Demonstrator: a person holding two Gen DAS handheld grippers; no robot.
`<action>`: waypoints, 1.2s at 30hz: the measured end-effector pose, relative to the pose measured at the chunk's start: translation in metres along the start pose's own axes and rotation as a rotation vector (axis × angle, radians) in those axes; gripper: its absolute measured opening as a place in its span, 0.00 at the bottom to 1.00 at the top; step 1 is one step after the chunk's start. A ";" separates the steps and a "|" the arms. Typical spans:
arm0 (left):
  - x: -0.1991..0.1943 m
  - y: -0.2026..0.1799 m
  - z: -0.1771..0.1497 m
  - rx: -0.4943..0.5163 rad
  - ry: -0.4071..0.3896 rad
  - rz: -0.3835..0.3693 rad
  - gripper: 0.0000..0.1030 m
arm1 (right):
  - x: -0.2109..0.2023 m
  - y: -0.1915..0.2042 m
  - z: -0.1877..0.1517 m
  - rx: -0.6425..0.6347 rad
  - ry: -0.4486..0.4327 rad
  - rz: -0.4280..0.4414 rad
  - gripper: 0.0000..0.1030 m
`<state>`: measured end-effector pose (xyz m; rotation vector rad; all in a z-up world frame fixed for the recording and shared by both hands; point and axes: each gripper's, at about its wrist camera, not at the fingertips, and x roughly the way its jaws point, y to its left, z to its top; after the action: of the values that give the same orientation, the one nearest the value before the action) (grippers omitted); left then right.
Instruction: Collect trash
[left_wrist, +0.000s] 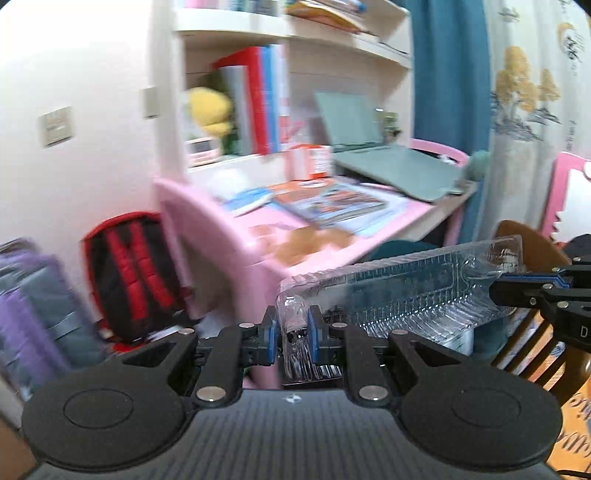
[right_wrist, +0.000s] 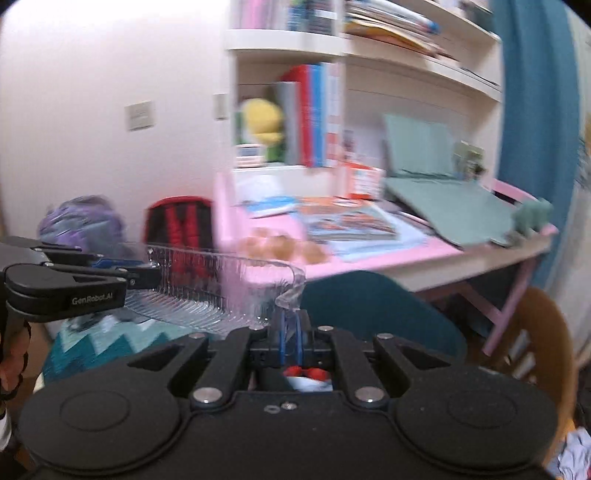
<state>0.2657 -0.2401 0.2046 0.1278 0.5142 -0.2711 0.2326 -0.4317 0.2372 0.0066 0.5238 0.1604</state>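
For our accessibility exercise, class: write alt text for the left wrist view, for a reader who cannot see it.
The left gripper clamps one end of a clear ribbed plastic tray, while the right gripper pinches its far end at the picture's right. Behind, blurred, stand a pink desk strewn with books, a white bookshelf, and a red-and-black backpack on the floor.

SURFACE: pink desk (left_wrist: 229, 236), beyond fingertips | ON IT: picture books (left_wrist: 332, 201), brown crumpled paper (left_wrist: 306, 242), green inclined board (left_wrist: 395, 170), orange-white box (left_wrist: 312, 160)
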 end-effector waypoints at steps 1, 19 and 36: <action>0.010 -0.011 0.007 0.004 0.011 -0.015 0.16 | 0.003 -0.015 0.000 0.020 0.013 -0.009 0.06; 0.159 -0.085 0.016 0.031 0.205 -0.006 0.72 | 0.128 -0.115 -0.028 0.104 0.231 -0.160 0.06; 0.066 0.044 -0.005 -0.153 0.113 0.048 0.72 | 0.070 -0.048 -0.026 0.003 0.132 0.024 0.34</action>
<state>0.3313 -0.2123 0.1689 0.0069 0.6410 -0.1781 0.2864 -0.4697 0.1781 0.0053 0.6562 0.1841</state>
